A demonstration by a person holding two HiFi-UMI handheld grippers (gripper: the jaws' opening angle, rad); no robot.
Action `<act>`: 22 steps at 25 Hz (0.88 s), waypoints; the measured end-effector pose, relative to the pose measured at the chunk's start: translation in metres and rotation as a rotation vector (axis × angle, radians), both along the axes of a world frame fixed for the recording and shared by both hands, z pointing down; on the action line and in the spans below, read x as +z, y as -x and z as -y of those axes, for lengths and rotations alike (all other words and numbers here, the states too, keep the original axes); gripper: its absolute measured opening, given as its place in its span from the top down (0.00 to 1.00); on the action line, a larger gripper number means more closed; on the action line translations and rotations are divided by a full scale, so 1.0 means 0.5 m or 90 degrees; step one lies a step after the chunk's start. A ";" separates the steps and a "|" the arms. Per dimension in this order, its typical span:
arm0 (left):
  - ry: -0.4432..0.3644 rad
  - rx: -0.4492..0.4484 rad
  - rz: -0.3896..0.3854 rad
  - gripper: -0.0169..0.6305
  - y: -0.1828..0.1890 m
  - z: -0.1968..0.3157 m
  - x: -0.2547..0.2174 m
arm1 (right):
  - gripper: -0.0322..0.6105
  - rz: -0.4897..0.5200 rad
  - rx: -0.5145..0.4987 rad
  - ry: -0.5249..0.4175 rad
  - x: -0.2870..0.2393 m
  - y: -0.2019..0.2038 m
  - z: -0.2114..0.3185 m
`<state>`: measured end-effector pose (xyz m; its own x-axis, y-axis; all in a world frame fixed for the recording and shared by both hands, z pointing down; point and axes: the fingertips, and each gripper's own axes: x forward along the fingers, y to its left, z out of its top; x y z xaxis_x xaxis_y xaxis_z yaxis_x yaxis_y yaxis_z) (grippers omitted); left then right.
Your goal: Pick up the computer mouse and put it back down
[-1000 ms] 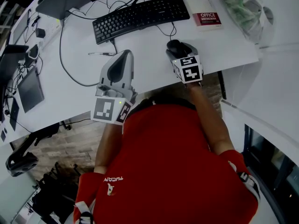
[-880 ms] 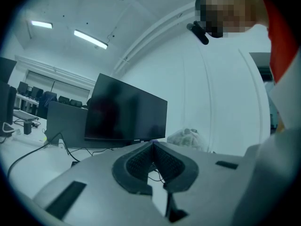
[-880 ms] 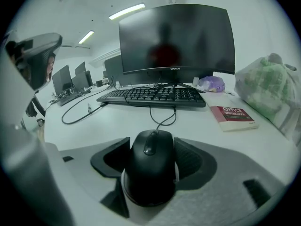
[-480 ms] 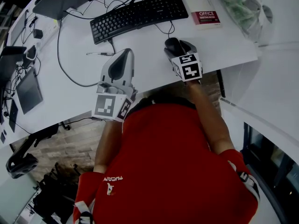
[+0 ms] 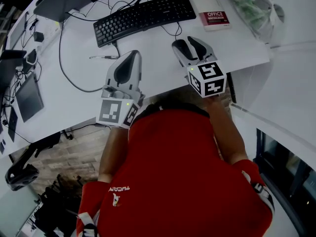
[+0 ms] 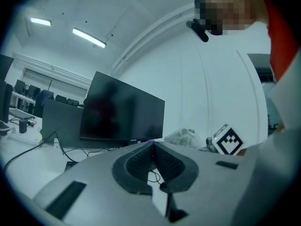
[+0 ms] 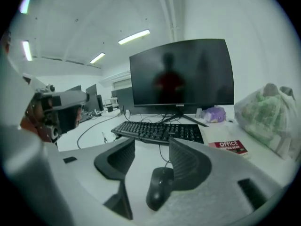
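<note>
The black computer mouse (image 7: 159, 188) lies on the white desk (image 5: 232, 43), its cord running to the keyboard. My right gripper (image 7: 151, 147) hangs above it, tilted down. Its jaws have just been closing, and the mouse shows low between them. The mouse is close to the right-hand pad (image 7: 184, 166) and a clear gap separates it from the left-hand one, so neither pad presses on it. In the head view the right gripper (image 5: 186, 41) covers most of the mouse. My left gripper (image 5: 132, 57) stays level over the desk's front edge, pads together and empty (image 6: 152, 146).
A black keyboard (image 5: 144, 15) lies behind the mouse, with a dark monitor (image 7: 182, 74) beyond it. A red-covered book (image 5: 214, 18) and a clear bag (image 5: 256, 9) sit at the right. Cables (image 5: 66, 58), a pen (image 5: 102, 57) and small devices (image 5: 27, 95) lie at the left.
The right gripper has lifted up off the mouse, which stays on the desk; its marker cube has shifted toward the lower right of the head view. The left gripper has not moved.
</note>
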<state>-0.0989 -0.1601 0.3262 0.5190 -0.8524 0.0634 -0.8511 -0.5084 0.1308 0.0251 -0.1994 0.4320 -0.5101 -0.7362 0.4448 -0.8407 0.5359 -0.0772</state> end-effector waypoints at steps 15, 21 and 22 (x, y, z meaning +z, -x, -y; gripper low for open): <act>-0.064 0.032 -0.016 0.96 -0.014 -0.037 -0.096 | 0.94 0.133 0.004 -0.188 -0.260 0.009 -0.086; -0.073 0.042 -0.027 0.96 -0.024 -0.052 -0.113 | 0.94 0.154 -0.014 -0.211 -0.282 0.026 -0.119; -0.073 0.043 -0.027 0.96 -0.025 -0.054 -0.113 | 0.94 0.153 -0.016 -0.214 -0.283 0.029 -0.121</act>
<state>-0.0863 -0.1331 0.2696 0.5756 -0.8158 -0.0564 -0.8093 -0.5782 0.1034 0.0107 -0.1387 0.2907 -0.5902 -0.8058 0.0486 -0.8062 0.5853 -0.0868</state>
